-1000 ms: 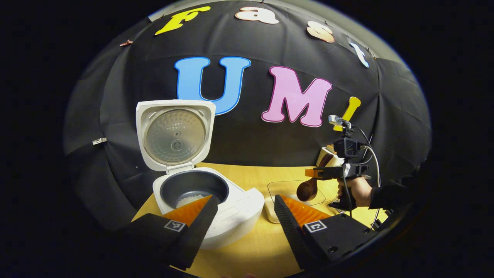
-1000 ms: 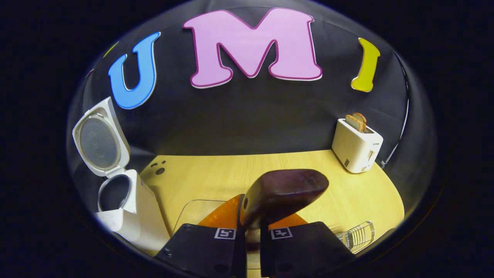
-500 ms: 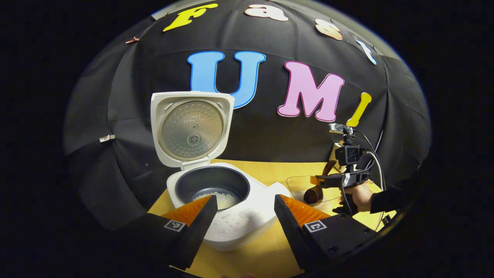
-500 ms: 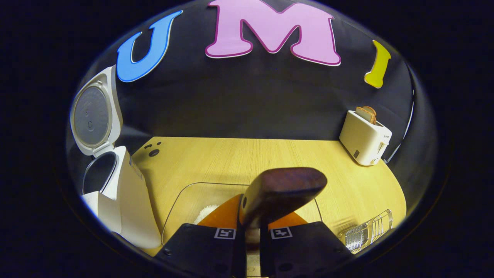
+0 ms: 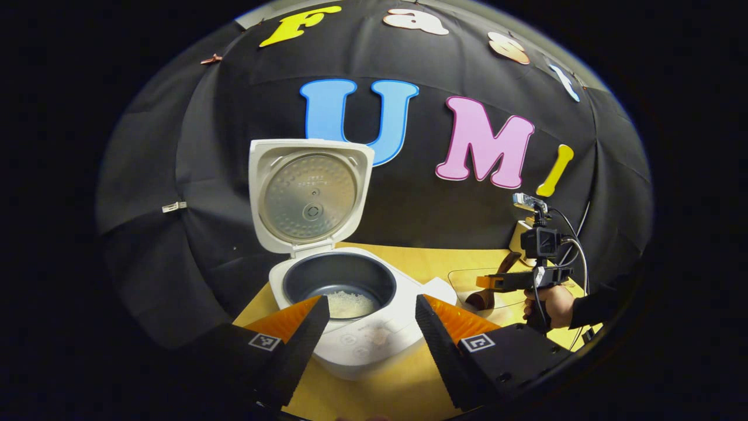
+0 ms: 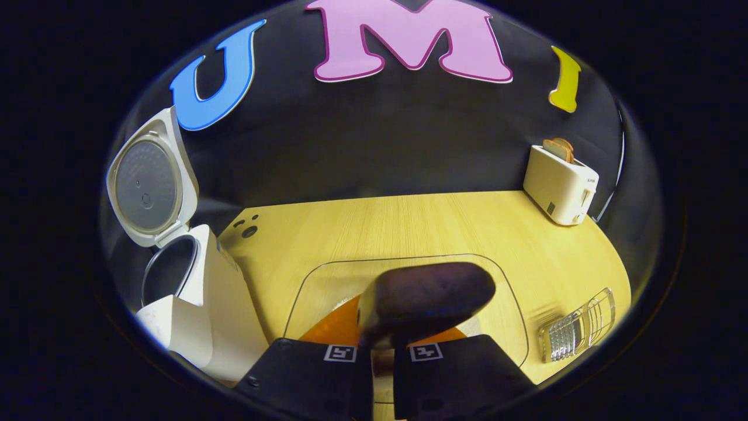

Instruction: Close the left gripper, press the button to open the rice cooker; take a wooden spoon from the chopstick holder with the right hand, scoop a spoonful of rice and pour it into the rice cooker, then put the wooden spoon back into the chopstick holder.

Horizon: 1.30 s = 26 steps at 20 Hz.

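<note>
The white rice cooker [image 5: 356, 327] stands with its lid [image 5: 308, 196] raised and white rice [image 5: 349, 304] in its dark pot. My left gripper [image 5: 369, 318] hangs open just in front of it, holding nothing. In the right gripper view the cooker [image 6: 193, 316] is at the left. My right gripper [image 6: 383, 336] is shut on the dark wooden spoon [image 6: 423, 301], whose bowl hangs over a clear rice container [image 6: 409, 275]. The left gripper view shows that gripper [image 5: 514, 282], a hand [image 5: 549, 304] holding it, and the spoon [image 5: 482, 298] tilted down into the container [image 5: 485, 283].
A white toaster [image 6: 561, 184] with toast stands at the back right of the wooden table [image 6: 409, 228]. A clear ribbed chopstick holder [image 6: 578, 333] sits at the front right. A few dark holes [image 6: 245, 225] mark the table behind the cooker.
The right gripper has dropped with the spoon toward the clear container, which now shows larger beneath it. The left gripper view has shifted, so the cooker sits further right and lower.
</note>
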Available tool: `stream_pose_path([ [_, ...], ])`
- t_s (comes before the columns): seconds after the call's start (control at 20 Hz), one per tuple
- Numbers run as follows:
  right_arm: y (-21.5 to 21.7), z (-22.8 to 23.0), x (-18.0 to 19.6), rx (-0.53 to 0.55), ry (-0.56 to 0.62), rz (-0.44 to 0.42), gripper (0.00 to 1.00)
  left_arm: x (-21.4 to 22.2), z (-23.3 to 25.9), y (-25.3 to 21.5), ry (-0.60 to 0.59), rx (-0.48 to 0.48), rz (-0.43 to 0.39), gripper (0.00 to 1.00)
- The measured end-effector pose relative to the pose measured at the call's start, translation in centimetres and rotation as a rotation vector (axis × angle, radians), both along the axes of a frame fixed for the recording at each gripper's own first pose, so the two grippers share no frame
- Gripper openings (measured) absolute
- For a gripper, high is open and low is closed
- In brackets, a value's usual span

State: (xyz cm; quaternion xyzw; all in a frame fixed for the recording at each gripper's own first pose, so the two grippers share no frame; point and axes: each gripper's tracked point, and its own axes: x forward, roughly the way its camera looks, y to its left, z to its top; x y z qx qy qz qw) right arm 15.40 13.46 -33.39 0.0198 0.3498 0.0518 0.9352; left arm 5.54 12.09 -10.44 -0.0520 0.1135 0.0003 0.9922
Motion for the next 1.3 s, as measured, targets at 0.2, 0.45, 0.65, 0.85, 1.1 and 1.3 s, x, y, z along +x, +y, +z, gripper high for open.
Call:
stream_pose_path([
  [0.2,0.5,-0.1,-0.3,0.031,0.025,-0.012,0.18,-0.5,-0.5,1.4,0.017,-0.015,0.033,0.96],
  [0.45,0.8,0.0,-0.4,0.137,0.08,-0.064,0.18,-0.2,-0.2,1.4,0.018,-0.01,0.039,0.96],
  [0.65,0.9,0.7,-0.9,0.252,0.119,-0.115,0.07,0.2,0.4,0.7,0.01,-0.018,0.033,0.96],
  [0.85,0.0,1.0,-1.4,0.354,0.157,-0.206,0.07,0.5,0.6,0.5,0.009,-0.034,0.045,0.96],
  [1.1,-2.4,0.5,-1.6,0.485,0.216,-0.351,0.07,0.3,0.8,0.7,0.009,-0.039,0.061,0.96],
  [1.3,-3.6,1.6,-1.2,0.503,0.196,-0.374,0.06,-0.2,0.8,0.7,0.013,-0.024,0.061,0.96],
])
